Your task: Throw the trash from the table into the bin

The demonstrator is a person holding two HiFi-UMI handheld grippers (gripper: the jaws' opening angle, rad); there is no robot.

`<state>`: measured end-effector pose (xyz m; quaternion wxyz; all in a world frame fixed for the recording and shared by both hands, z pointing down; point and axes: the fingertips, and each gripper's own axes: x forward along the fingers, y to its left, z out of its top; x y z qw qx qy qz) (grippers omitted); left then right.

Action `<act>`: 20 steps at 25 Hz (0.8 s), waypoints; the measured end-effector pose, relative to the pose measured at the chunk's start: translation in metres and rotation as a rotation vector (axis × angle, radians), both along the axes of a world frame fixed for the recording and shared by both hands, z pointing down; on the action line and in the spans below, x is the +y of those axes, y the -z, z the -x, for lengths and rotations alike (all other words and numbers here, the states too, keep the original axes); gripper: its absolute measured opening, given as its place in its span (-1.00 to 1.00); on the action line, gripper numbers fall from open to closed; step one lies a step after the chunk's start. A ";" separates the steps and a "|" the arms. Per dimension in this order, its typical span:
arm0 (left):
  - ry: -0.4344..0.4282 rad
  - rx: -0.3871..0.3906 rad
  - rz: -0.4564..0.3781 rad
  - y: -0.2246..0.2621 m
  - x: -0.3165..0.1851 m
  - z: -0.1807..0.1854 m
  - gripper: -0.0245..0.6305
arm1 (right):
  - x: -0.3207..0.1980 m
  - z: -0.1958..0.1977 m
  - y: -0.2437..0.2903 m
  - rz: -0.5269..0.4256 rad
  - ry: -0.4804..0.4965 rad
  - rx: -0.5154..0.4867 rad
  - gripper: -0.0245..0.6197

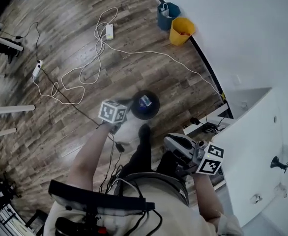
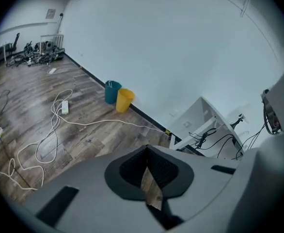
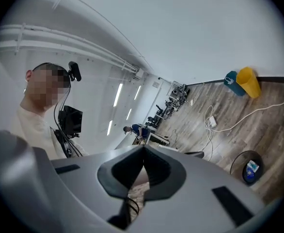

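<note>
A round black bin [image 1: 145, 104] stands on the wooden floor below me, with a blue piece of trash [image 1: 144, 101] lying inside it. My left gripper [image 1: 127, 103] hangs just left of the bin's rim, its marker cube [image 1: 113, 112] behind it. In the left gripper view its jaws [image 2: 147, 150] are shut with nothing between them. My right gripper [image 1: 169, 141] is lower right of the bin, near the white table [image 1: 252, 141]. Its jaws [image 3: 143, 150] also meet at the tips and hold nothing. That view shows the bin [image 3: 249, 168] at the lower right.
A teal bucket [image 1: 167, 14] and a yellow bucket [image 1: 181, 30] stand by the far wall. White cables [image 1: 100, 43] and a power strip [image 1: 109, 31] lie across the floor. Black cables [image 2: 219, 141] hang under the white table. Desk legs [image 1: 9, 109] show at the left.
</note>
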<state>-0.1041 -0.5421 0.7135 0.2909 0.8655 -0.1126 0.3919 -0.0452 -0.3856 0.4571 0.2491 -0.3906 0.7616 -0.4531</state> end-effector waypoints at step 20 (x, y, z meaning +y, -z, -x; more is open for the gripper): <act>-0.285 0.346 -0.345 0.225 0.143 -0.129 -0.89 | 0.138 -0.063 0.104 -0.206 -0.273 0.079 -0.90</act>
